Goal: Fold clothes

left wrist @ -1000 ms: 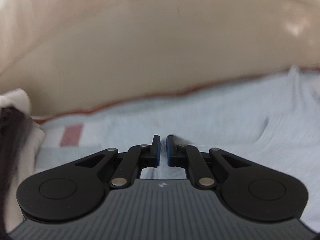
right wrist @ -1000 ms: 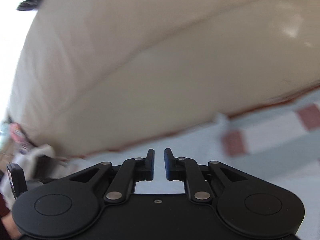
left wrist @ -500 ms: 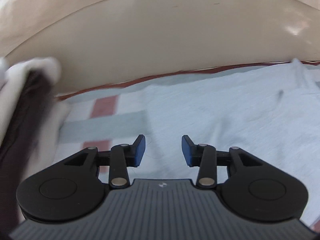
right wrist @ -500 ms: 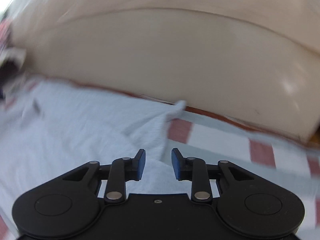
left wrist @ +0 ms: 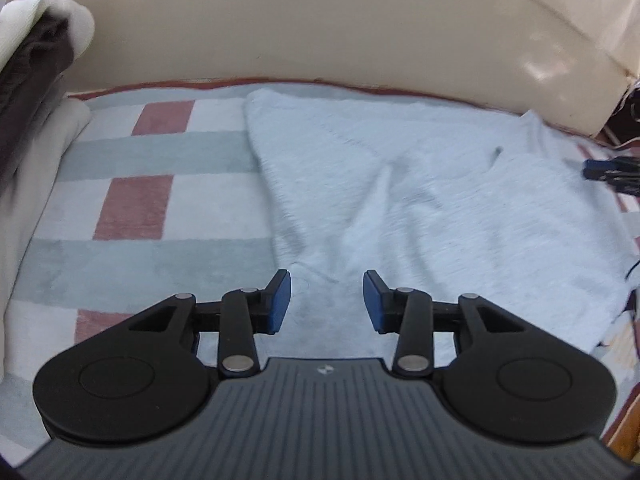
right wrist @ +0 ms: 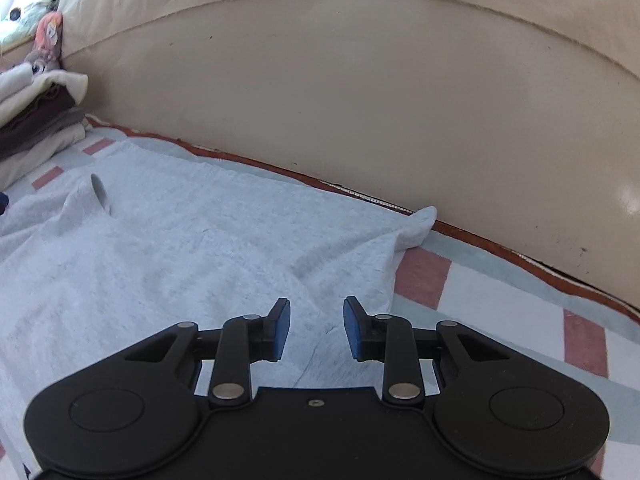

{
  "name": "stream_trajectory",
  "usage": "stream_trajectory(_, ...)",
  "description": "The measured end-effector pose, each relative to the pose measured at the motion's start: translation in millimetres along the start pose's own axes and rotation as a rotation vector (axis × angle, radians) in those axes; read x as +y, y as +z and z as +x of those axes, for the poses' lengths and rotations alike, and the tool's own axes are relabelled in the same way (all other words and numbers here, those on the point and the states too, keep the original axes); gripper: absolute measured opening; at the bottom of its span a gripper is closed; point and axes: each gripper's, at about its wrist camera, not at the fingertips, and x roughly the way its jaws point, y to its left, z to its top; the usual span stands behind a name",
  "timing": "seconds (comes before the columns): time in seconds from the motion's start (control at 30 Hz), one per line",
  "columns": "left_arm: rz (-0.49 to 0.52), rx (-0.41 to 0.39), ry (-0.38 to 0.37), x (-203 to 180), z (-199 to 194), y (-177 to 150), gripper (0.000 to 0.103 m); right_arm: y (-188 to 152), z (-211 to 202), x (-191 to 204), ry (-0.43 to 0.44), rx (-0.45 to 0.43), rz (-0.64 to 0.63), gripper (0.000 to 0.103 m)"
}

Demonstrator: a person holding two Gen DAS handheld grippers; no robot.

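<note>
A pale blue-grey garment point(left wrist: 420, 200) lies spread and wrinkled on a checked blanket point(left wrist: 132, 200). My left gripper point(left wrist: 326, 300) hovers open just over its near left edge, nothing between the blue pads. In the right wrist view the same garment point(right wrist: 160, 248) stretches left, one corner point(right wrist: 420, 224) bunched up by the cushion. My right gripper point(right wrist: 316, 326) is open above the garment's right edge, jaws empty. The tip of the right gripper point(left wrist: 612, 174) shows at the far right of the left wrist view.
A cream sofa back point(right wrist: 360, 100) rises behind the blanket point(right wrist: 500, 308). A stack of folded clothes point(left wrist: 36, 80), cream and dark brown, sits at the left; it shows as the stack point(right wrist: 36, 120) in the right wrist view, with a soft toy point(right wrist: 46, 40) above.
Both grippers opened from nearly shut. The left one drew back and left, baring more checked blanket and the stack. The right one rolled and dropped towards the garment's right edge.
</note>
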Motion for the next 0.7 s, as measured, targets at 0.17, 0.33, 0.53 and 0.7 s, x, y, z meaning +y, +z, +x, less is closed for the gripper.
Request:
stream_trajectory(0.17, 0.105, 0.088, -0.009, -18, 33, 11, 0.042, -3, 7, -4, -0.014, 0.033, -0.008, 0.034)
stream_trajectory(0.33, 0.161, 0.115, 0.073, -39, 61, 11, 0.047, -9, 19, -11, -0.011, 0.054, 0.059, 0.039)
stream_trajectory(0.53, 0.186, 0.104, 0.181, -56, 58, 3, 0.007, -18, 8, 11, -0.005, 0.04, -0.067, 0.008)
stream_trajectory(0.7, 0.151, -0.02, 0.244, -64, 36, 24, 0.007, -9, -19, 10, -0.069, -0.061, -0.058, 0.006)
